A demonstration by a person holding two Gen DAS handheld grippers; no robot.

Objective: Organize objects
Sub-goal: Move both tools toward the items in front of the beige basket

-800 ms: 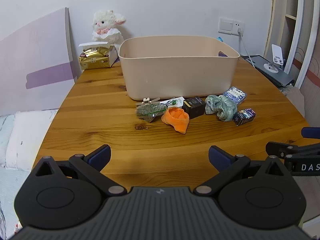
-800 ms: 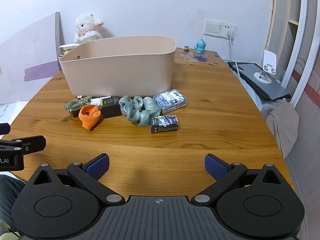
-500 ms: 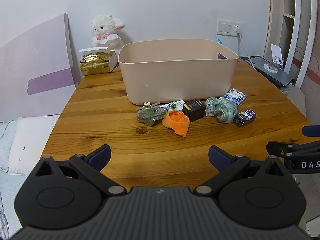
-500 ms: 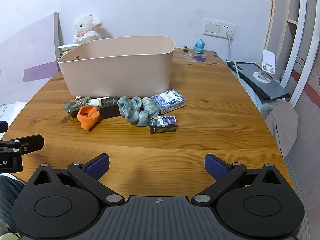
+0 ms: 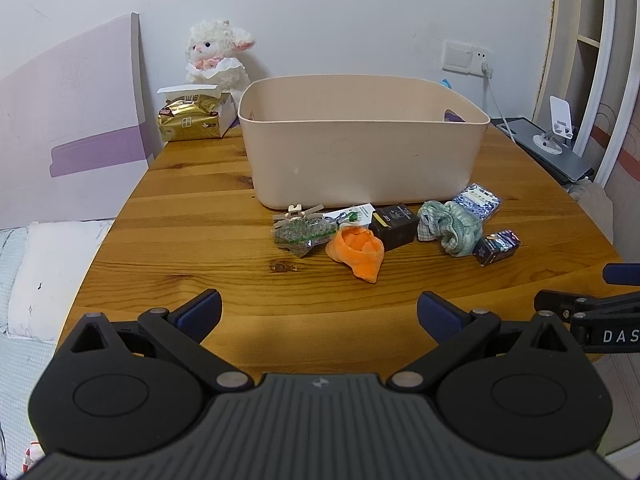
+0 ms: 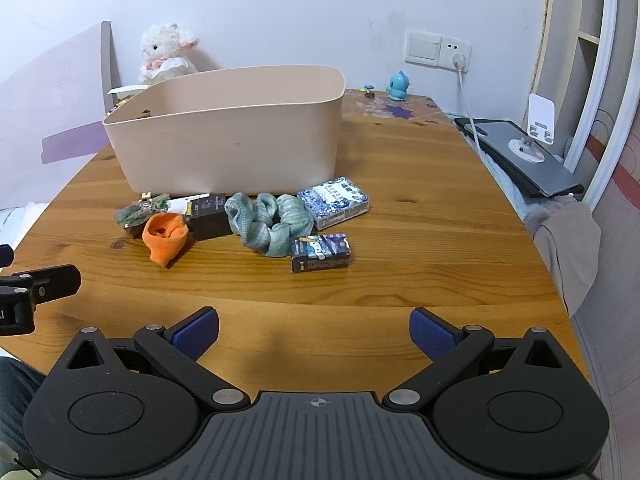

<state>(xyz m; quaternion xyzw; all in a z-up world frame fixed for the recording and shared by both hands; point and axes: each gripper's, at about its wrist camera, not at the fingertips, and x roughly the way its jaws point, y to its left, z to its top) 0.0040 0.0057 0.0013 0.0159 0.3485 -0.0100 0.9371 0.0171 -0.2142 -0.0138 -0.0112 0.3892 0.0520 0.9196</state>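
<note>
**Beige bin waiting, clutter lined up in front of it**

Beige bin [image 5: 362, 152] at centre frame in the left wrist view, seemingly empty as far as its inside shows. Strung along its near wall on the wooden tabletop [image 5: 208, 216]: a clear packet of green bits [image 5: 302, 234], an orange sock [image 5: 358, 249], a black box [image 5: 394, 222], a green scrunchie [image 5: 450, 228], a blue-patterned pack [image 6: 334, 201] and a small dark card box [image 6: 320, 253].

Left gripper [image 5: 319, 310] low in the frame, jaws spread wide and empty. Right gripper [image 6: 314, 330] likewise, jaws spread wide, nothing between them. Both hovering near the front edge of the tabletop, well apart from the clutter, which sits above the jaws toward the middle of each frame.

Likely step in hand: reaching for a first item. Best taken with the nearest piece to each side. From the right wrist view, the small dark card box sits closest and nearly on the centre line, just left of it; worth squaring the jaws across its short sides and coming down low. From the left wrist view, the orange sock lies slightly right of centre; soft, so pinch deep at its bulk. Scrunchie touching the card box, so lift straight up to avoid dragging it along.
</note>
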